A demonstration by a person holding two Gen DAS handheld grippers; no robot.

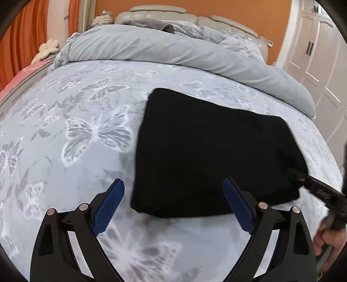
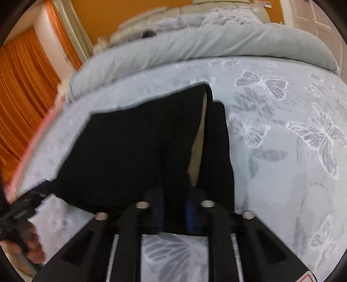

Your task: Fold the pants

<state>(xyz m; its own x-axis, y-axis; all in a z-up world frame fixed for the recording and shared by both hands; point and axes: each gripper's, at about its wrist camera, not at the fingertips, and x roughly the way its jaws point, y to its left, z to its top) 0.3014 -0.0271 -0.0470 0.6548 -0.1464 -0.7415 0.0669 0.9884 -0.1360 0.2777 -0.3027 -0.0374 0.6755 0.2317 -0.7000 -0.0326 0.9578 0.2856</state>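
The black pants (image 1: 206,151) lie folded into a thick rectangle on the butterfly-print bed sheet (image 1: 86,130). My left gripper (image 1: 173,182) hovers open over their near left corner, blue pads wide apart, nothing between them. The right gripper (image 1: 303,182) reaches in at the pants' near right corner. In the right wrist view the pants (image 2: 130,151) fill the middle, and a pale inner strip (image 2: 197,151) shows in a gap between layers. My right gripper (image 2: 175,195) has its jaws close together, with black fabric pinched between the blue pads. The left gripper (image 2: 23,208) shows at the left edge.
A rolled grey-blue duvet (image 1: 173,50) lies across the back of the bed before a padded headboard (image 1: 158,15). Orange curtains (image 2: 23,86) hang on the left. White wardrobe doors (image 1: 314,54) stand on the right. A person's hand (image 1: 329,238) holds the right gripper.
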